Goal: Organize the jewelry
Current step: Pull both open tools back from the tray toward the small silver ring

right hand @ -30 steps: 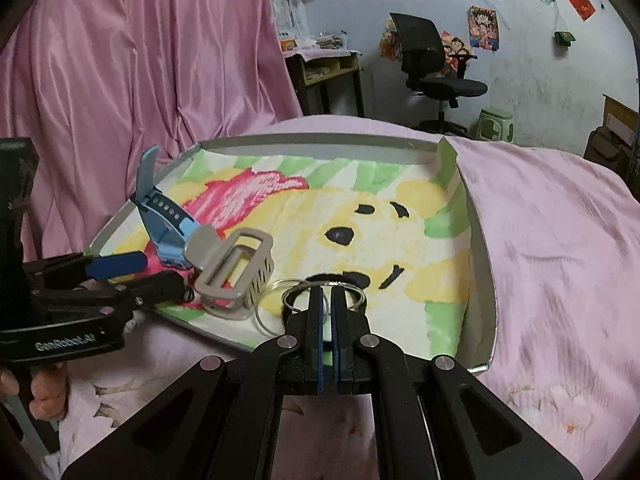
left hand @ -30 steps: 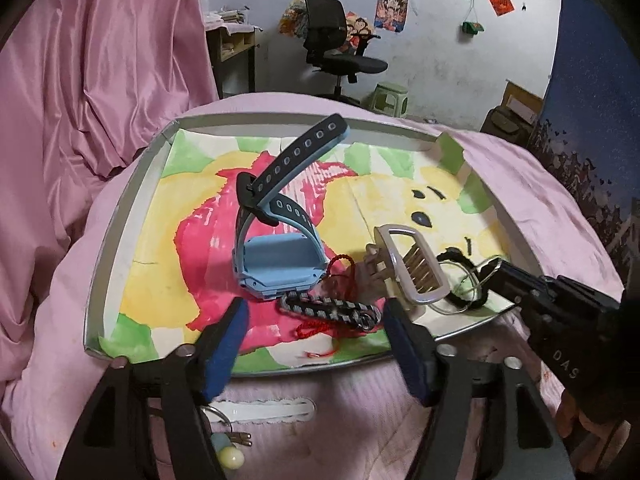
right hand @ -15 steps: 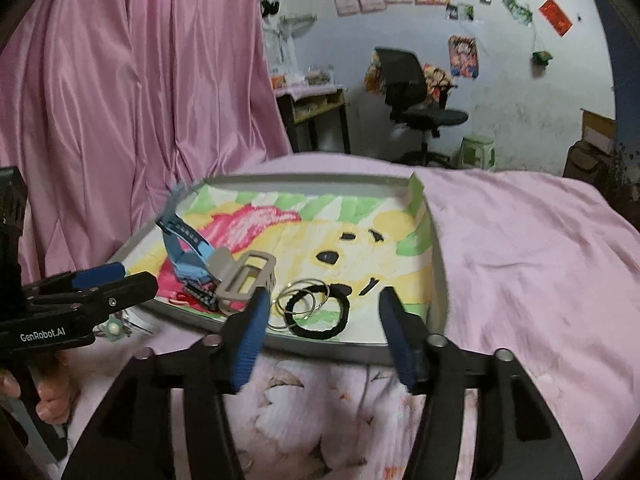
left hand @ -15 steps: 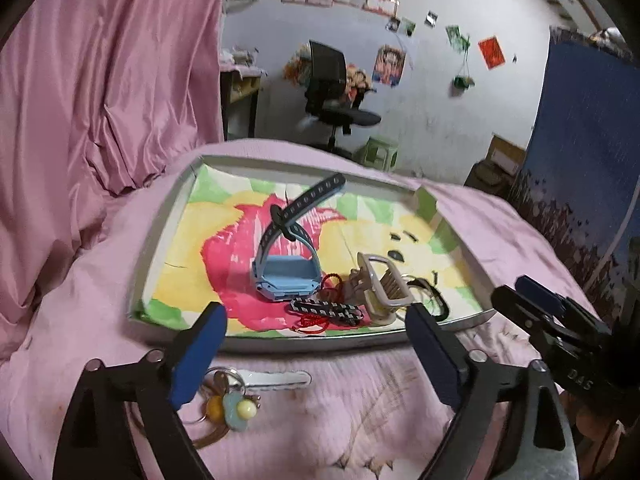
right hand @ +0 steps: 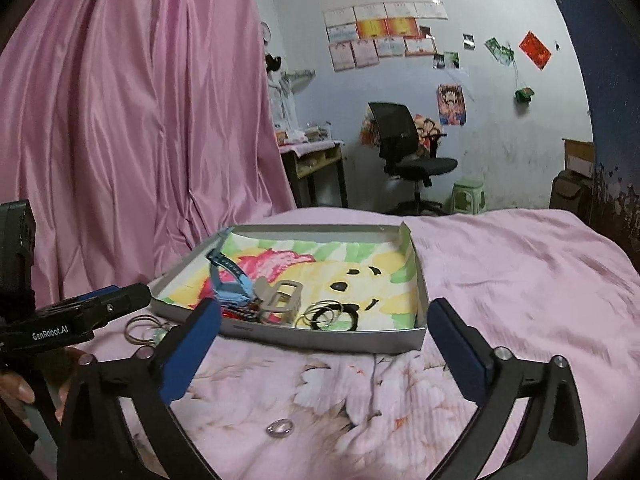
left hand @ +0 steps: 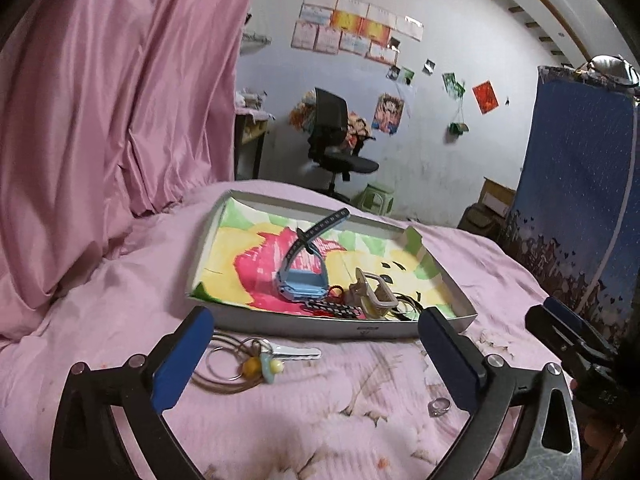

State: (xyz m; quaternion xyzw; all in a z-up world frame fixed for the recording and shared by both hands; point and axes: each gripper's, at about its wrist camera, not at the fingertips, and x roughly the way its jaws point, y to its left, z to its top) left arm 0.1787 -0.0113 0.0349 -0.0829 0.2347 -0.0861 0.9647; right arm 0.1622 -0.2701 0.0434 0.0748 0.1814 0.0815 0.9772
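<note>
Both grippers hang above the pink bedspread, just short of the tray. The right gripper has its jaws spread wide with nothing between the blue pads, and the left gripper is the same, wide apart and empty.

Here's the danger: a small silver ring lies on the soft cover directly below the right gripper, near its left finger. It's tiny and flat, and the quilt gives way. Press down hard and it could sink into a fold; pinch off-centre and it may skid or flip away across the fabric. My guess is that this one is the trickiest pick left.

Over on the left, the loose hoops with a key and beads lie just outside the tray's front wall, right under the left gripper's reach. That bundle is tangled; lifting it by one loop could leave the rest dangling and catch on the tray edge.

Inside the tray, the pieces crowd the near edge: a blue watch with its strap standing up, a braided black-and-white bracelet, a red cord, a beige clip, thin bangles and a black band. Dropping more into that pile risks snagging.
</note>
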